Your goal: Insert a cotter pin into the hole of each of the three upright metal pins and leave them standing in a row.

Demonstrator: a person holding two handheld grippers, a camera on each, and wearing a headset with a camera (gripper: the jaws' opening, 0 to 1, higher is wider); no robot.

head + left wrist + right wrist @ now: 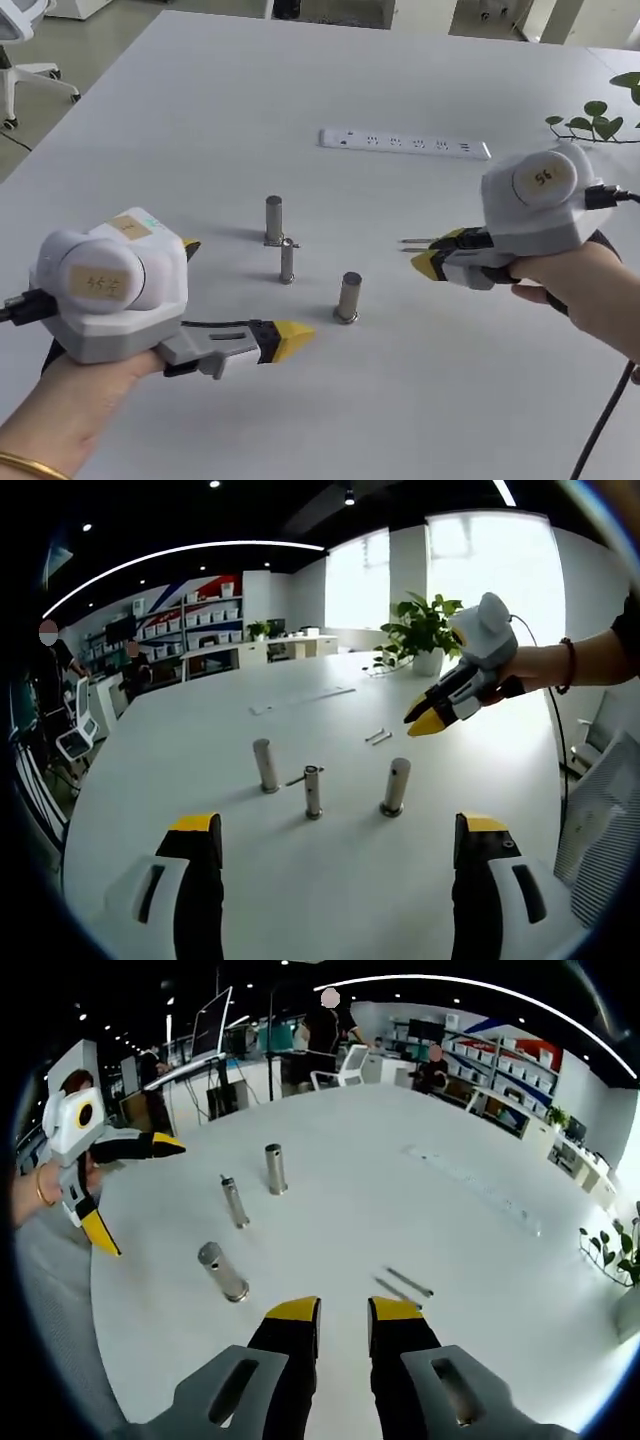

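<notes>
We note left gripper (337, 825) spread wide, right gripper (345, 1310) narrowly parted, both empty. 2 cotter pins (400, 1285) lie flat just ahead; 3 upright metal pins (287, 260) stand beyond. Risk: thin flat pins slip the pinch.

White table (200, 120). Three shiny grey pins (287, 260). The left gripper (243, 290) and right gripper (432, 255) are pale grey, black jaws tipped yellow.
</notes>
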